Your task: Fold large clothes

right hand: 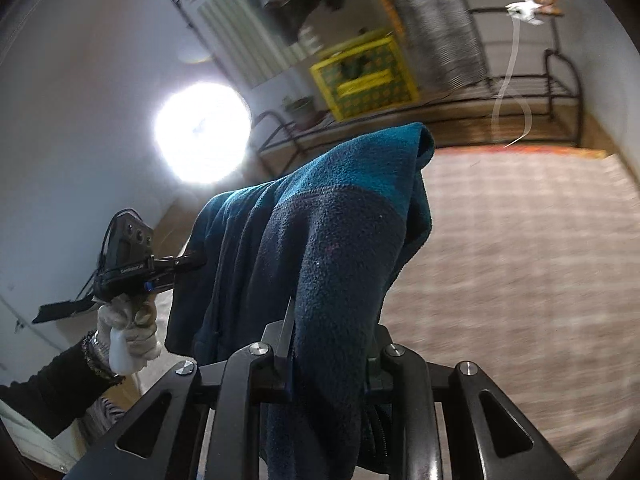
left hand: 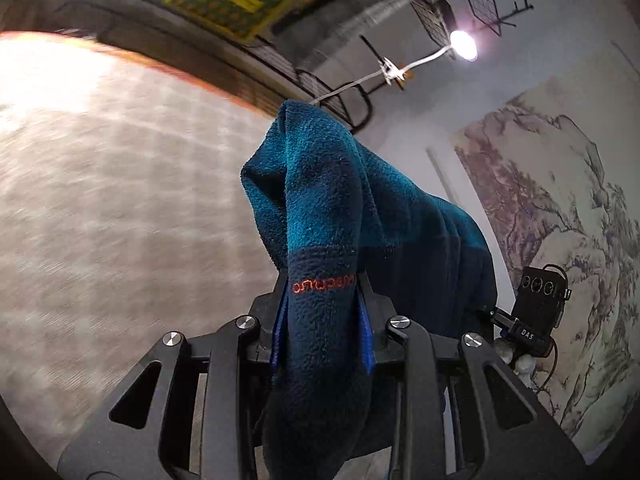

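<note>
A blue and teal fleece garment (left hand: 320,208) with an orange logo is clamped between the jaws of my left gripper (left hand: 322,304) and drapes over them. The same fleece garment (right hand: 320,220) is clamped in my right gripper (right hand: 328,336) and hangs over its fingers. Both grippers hold the garment up in the air above a beige checked bedspread (left hand: 120,200). In the left wrist view the other gripper (left hand: 536,308) shows behind the fleece at right. In the right wrist view the other gripper (right hand: 132,256) shows at left, held by a gloved hand (right hand: 128,332).
The bedspread (right hand: 520,260) has an orange edge. A black metal bed frame (right hand: 540,92) stands beyond it, with a yellow patterned box (right hand: 364,76). A bright lamp (left hand: 464,44) hangs from a wire rack. A landscape wall painting (left hand: 560,220) is at right.
</note>
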A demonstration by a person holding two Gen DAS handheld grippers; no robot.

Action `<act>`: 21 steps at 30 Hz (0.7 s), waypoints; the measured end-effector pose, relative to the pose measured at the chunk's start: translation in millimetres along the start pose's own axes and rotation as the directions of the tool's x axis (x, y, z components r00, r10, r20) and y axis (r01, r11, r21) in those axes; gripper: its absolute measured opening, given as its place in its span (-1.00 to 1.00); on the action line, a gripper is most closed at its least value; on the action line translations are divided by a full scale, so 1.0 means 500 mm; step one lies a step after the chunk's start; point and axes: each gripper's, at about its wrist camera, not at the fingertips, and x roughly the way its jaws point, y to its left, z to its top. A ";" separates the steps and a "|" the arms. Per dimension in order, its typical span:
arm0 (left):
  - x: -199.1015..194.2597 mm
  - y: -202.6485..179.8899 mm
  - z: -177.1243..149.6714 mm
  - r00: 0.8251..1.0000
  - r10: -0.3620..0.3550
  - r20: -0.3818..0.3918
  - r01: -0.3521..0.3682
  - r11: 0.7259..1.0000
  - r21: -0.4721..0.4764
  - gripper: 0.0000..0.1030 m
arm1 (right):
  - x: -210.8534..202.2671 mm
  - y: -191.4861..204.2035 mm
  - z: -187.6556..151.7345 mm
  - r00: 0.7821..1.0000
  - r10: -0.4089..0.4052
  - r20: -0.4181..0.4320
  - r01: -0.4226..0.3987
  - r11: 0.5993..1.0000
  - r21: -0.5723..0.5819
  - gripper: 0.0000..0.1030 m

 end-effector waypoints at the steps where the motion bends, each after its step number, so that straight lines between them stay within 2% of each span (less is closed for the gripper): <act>1: 0.028 -0.015 0.010 1.000 -0.008 -0.004 0.008 1.000 0.008 -0.46 | -0.012 -0.018 0.011 1.000 -0.019 0.009 0.019 1.000 -0.002 -0.58; 7: 0.214 -0.109 0.094 0.998 -0.055 -0.022 0.056 0.997 0.054 -0.46 | -0.083 -0.144 0.092 0.989 -0.133 0.067 0.134 0.991 0.002 -0.58; 14: 0.442 -0.209 0.174 0.996 -0.085 -0.034 0.088 0.989 0.118 -0.46 | -0.121 -0.315 0.197 0.954 -0.270 0.128 0.270 0.963 0.011 -0.58; 21: 0.614 -0.221 0.216 0.996 -0.077 -0.038 0.082 0.988 0.130 -0.47 | -0.092 -0.481 0.271 0.923 -0.339 0.181 0.334 0.941 0.059 -0.58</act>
